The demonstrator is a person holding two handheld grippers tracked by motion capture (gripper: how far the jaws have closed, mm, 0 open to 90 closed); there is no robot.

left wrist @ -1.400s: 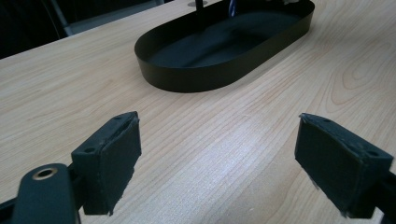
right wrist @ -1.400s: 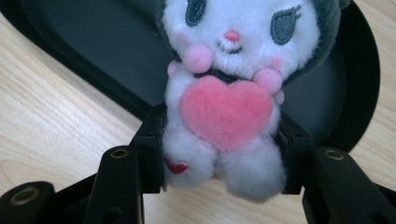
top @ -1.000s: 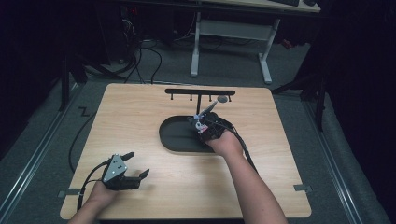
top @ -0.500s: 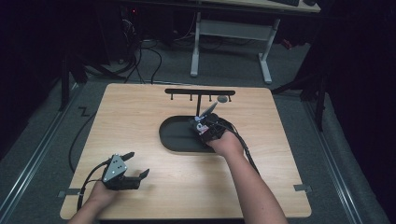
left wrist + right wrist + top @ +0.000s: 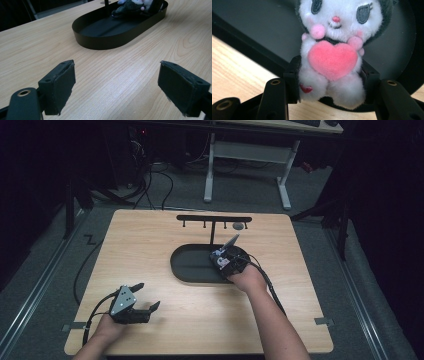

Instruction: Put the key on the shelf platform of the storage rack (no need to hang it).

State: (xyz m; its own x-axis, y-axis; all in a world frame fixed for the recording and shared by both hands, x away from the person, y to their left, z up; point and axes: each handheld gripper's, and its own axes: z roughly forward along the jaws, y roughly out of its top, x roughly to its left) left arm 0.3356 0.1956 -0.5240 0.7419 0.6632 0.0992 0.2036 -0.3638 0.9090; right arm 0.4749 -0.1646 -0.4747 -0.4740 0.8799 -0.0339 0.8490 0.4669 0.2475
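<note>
Plush toy: a small white and dark plush (image 5: 332, 57) with a pink heart on its chest, pinched low on its body and held over the right end of the black oval tray (image 5: 190, 270). In the left gripper view it shows at the tray's far end (image 5: 132, 6).
Right gripper: its fingers (image 5: 293, 80) press into the toy's soft sides from both flanks, squeezing the lower body; seen from above, the gripper (image 5: 226, 261) sits at the tray's right end.
Why held so: gripping the legs leaves the head end free, probably so the toy's loop, which I cannot make out, can go up to a peg.
Tray: dark, shallow-walled, lying mid-counter, a thin post rising from its far side.
Rack: a black bar (image 5: 214, 218) on that post, with short pegs below it and a small round grey thing (image 5: 238, 226) under its right part.
Left gripper: resting near the front left of the counter (image 5: 150, 245), fingers (image 5: 58, 85) spread wide with only bare wood between them; from above it lies by the edge (image 5: 145, 297). Likely parked so it stays clear of the working hand.
Against the earlier frames: both hands sit about where they were; the right grip on the toy looks unchanged, and the left gripper has not shifted.
</note>
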